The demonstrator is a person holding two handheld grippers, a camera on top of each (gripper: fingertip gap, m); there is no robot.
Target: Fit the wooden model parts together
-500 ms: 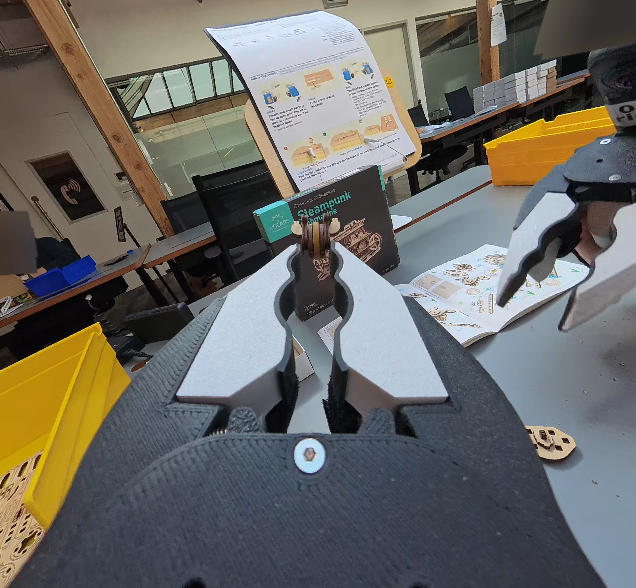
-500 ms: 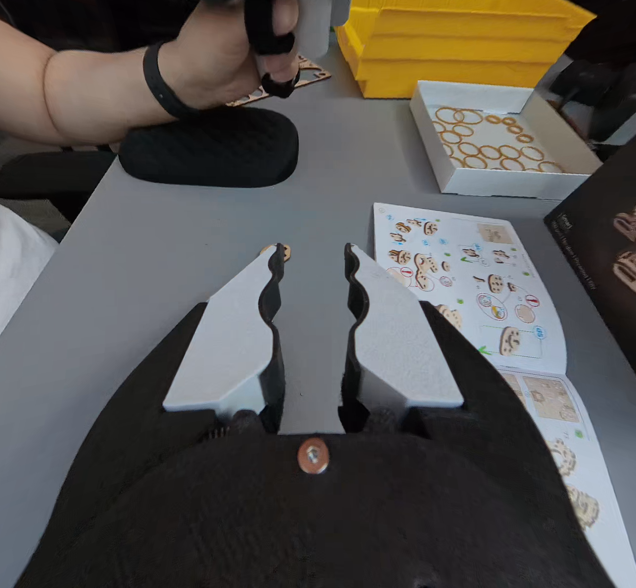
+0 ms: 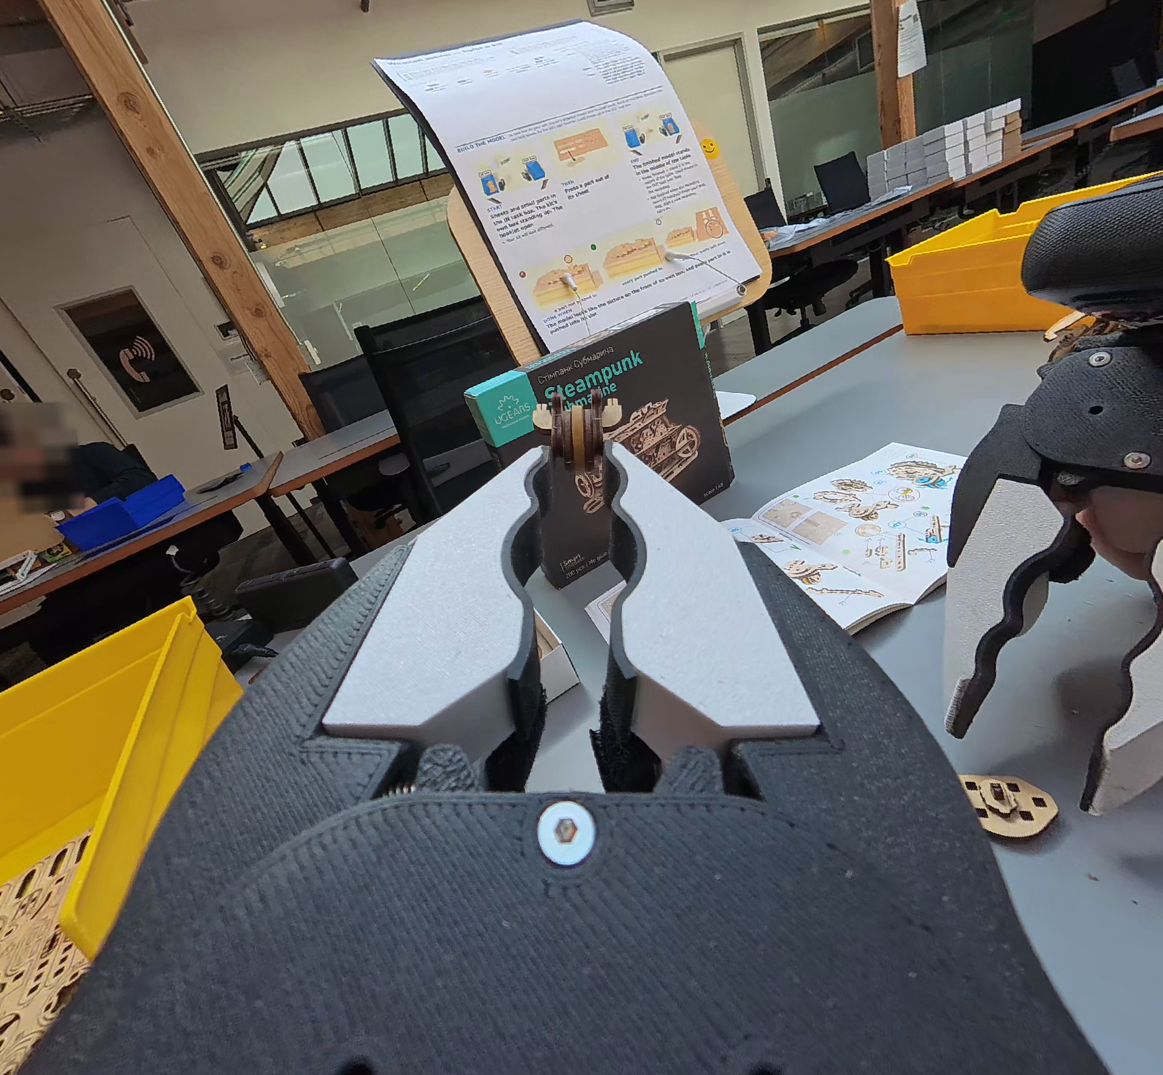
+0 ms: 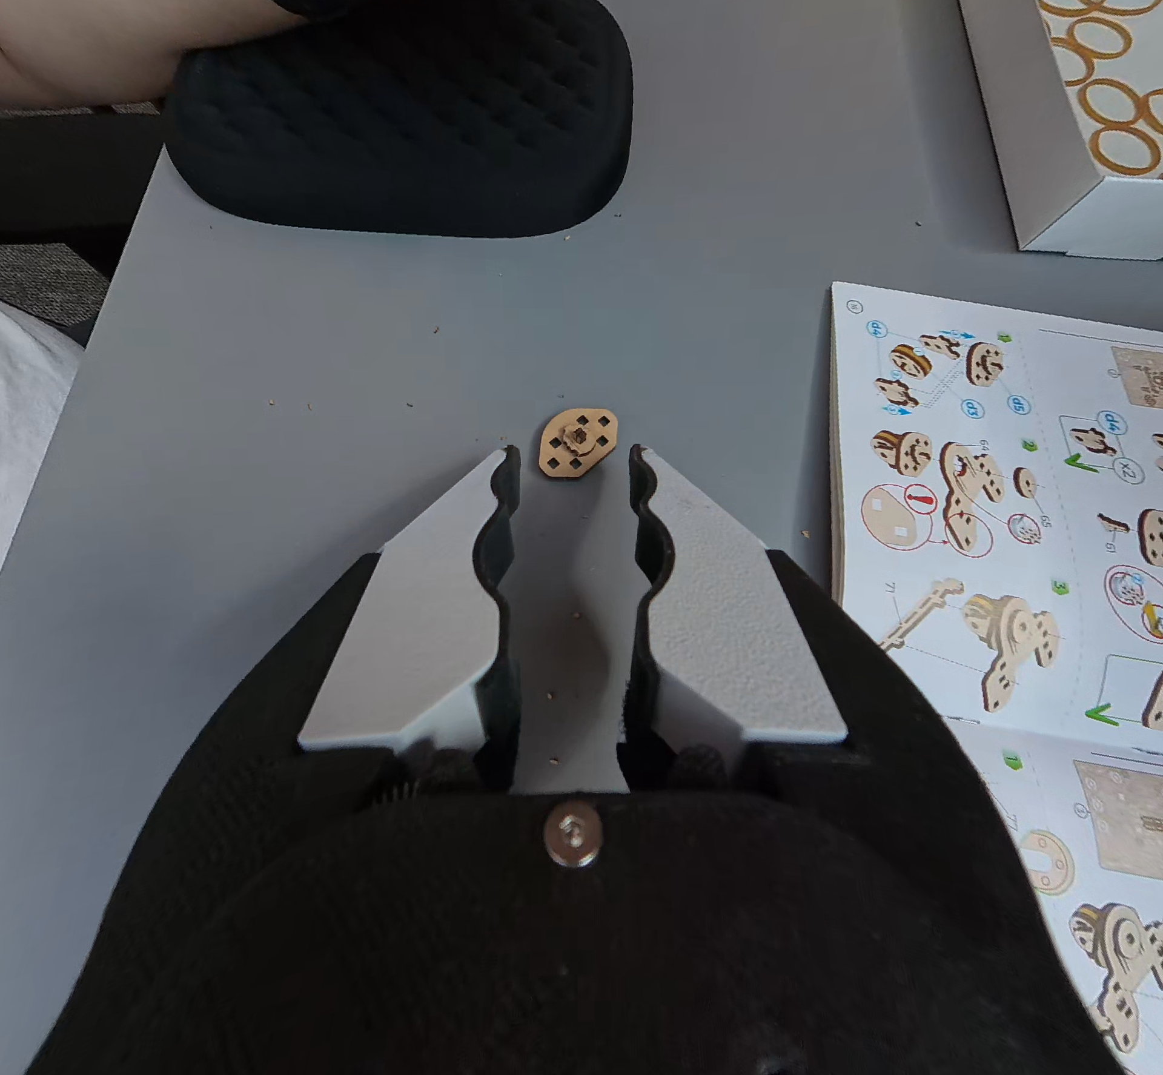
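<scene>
We see open grey table (image 4: 264,352) around the flat wooden plate (image 4: 578,444), which lies just ahead of our right gripper (image 4: 574,454), whose parted tips leave a gap wide enough to take it. Toward the far edge a black padded rest (image 4: 403,107) with a forearm on it blocks the way, while the open booklet (image 4: 994,516) and a white box (image 4: 1070,101) of rings fill the right side. Along the left side a yellow bin (image 3: 82,793) crowds our left gripper (image 3: 574,453), with the upright dark kit box (image 3: 629,409) standing straight ahead.
</scene>
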